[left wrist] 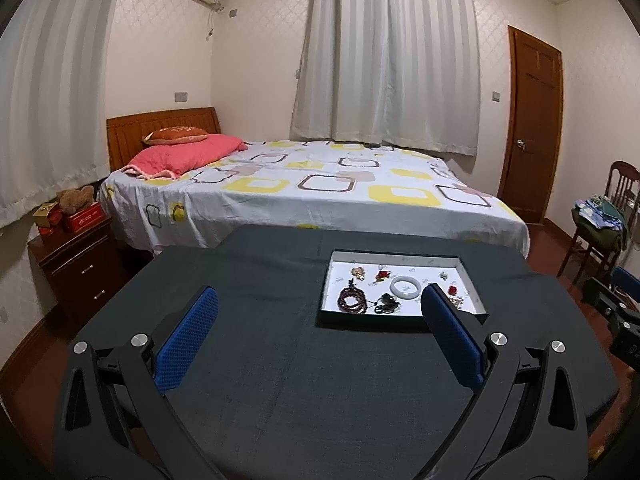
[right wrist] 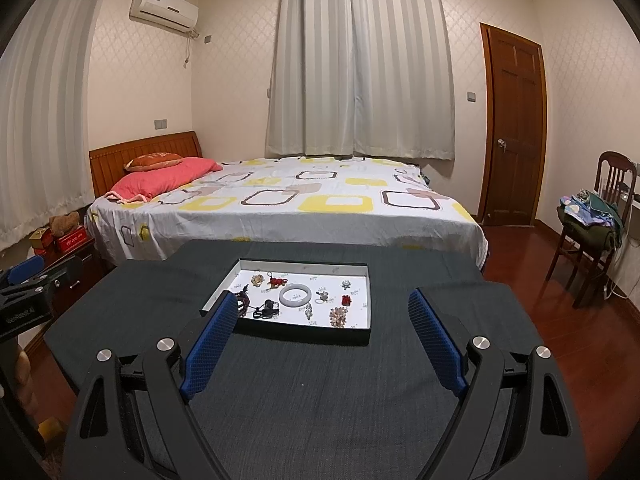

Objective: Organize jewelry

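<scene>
My left gripper (left wrist: 320, 308) and right gripper (right wrist: 322, 312) both hover with fingers (right wrist: 210, 344) spread wide, holding nothing. Just beyond them the jewelry tray (right wrist: 362, 300) sits on the dark worktop (right wrist: 320, 392) (white bangle (right wrist: 295, 296) near its middle), with the bed (right wrist: 280, 208) behind.

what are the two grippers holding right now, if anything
Nothing. The left gripper and right gripper both stand open and empty above the dark tablecloth, short of the jewelry tray.
</scene>
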`<act>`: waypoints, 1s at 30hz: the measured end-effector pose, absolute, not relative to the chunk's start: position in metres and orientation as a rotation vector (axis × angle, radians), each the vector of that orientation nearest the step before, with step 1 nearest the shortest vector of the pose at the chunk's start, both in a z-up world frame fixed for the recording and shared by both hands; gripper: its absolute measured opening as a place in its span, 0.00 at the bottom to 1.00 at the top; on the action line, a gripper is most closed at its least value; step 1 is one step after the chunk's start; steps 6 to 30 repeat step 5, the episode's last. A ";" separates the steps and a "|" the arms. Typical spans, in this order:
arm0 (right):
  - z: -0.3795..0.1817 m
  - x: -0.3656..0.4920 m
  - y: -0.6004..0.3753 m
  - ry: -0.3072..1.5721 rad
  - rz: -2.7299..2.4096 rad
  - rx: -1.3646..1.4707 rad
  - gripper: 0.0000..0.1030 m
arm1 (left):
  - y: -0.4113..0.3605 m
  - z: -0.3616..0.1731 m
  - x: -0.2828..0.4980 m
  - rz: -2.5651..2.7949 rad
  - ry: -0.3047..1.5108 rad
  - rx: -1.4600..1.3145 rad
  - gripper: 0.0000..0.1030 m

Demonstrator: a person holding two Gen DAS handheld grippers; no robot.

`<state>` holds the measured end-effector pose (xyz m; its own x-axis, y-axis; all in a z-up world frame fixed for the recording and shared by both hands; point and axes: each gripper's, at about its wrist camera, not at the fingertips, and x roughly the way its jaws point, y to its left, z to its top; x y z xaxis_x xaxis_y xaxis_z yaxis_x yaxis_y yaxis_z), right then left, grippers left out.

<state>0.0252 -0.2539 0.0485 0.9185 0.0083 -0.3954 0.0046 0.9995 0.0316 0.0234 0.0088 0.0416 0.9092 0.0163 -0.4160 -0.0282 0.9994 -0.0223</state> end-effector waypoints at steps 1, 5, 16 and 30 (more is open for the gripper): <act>0.047 0.027 -0.255 0.410 0.002 0.033 0.82 | 0.009 0.040 0.025 0.023 0.433 -0.029 0.96; 0.041 0.032 -0.256 0.424 0.000 0.038 0.82 | 0.015 0.030 0.037 0.032 0.460 -0.041 0.96; 0.041 0.032 -0.256 0.424 0.000 0.038 0.82 | 0.015 0.030 0.037 0.032 0.460 -0.041 0.96; 0.041 0.032 -0.256 0.424 0.000 0.038 0.82 | 0.015 0.030 0.037 0.032 0.460 -0.041 0.96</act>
